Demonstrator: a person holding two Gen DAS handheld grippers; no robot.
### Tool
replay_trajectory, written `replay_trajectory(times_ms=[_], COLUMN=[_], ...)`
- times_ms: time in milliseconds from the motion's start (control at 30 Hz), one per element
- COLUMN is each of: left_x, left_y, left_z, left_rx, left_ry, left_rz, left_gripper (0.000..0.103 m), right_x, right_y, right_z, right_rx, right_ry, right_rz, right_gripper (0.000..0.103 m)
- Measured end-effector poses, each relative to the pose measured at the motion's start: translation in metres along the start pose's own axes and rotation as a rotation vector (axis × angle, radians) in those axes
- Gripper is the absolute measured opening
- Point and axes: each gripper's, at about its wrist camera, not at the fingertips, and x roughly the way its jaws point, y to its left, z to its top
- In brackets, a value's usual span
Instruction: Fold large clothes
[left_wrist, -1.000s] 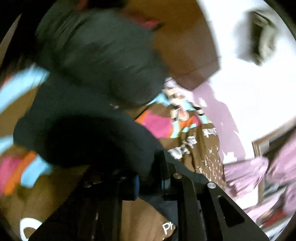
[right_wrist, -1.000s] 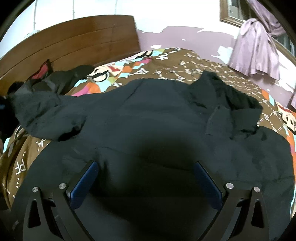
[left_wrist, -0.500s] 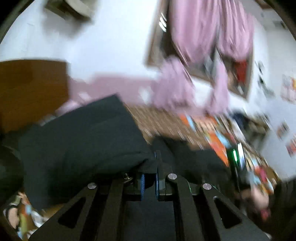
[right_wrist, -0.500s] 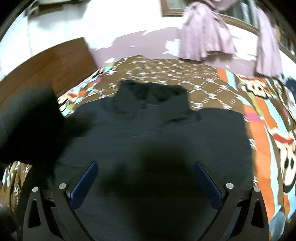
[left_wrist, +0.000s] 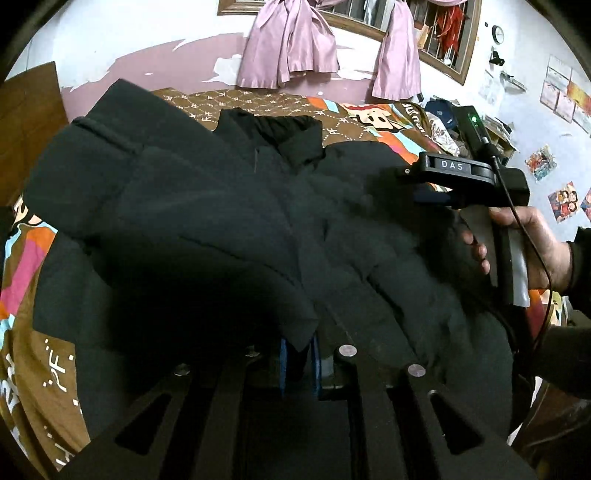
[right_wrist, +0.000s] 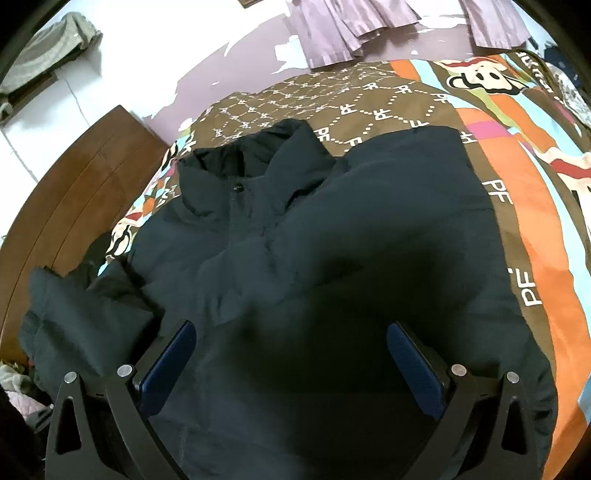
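Note:
A large black padded jacket (right_wrist: 314, 258) lies front up on the bed, collar (right_wrist: 251, 162) toward the far wall. My left gripper (left_wrist: 300, 354) is shut on the jacket's left sleeve (left_wrist: 155, 192) and holds it lifted over the jacket's body. My right gripper (right_wrist: 291, 354) is open and empty, hovering just above the lower front of the jacket; it also shows in the left wrist view (left_wrist: 443, 177), held by a hand at the right. In the right wrist view the held sleeve (right_wrist: 85, 321) shows at the left edge.
The bed has a brown patterned cover (right_wrist: 517, 192) with orange and blue cartoon prints. A wooden headboard (right_wrist: 74, 206) stands at the left. Purple curtains (left_wrist: 295, 44) hang on the far wall. Clutter (left_wrist: 447, 125) sits at the bed's far right corner.
My left gripper has swung the sleeve from the headboard side up and across over the jacket's body. My right gripper has shifted right, staying open above the jacket.

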Motion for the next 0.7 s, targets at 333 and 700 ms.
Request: replay_trajectory(times_ms=[333, 700], left_x=[0.012, 0.032], left_y=[-0.062, -0.069], left_z=[-0.019, -0.030], left_rx=[0.358, 0.396], left_ry=[-0.075, -0.023], left_rz=[0.178, 0.134], left_gripper=[0.030, 0.030], right_x=[0.001, 0.013], right_y=[0.003, -0.032], right_z=[0.001, -0.010], right_rx=[0.032, 0.364], right_ry=[0.056, 0.159], right_rz=[0.222, 0.553], right_gripper=[0.103, 0.103])
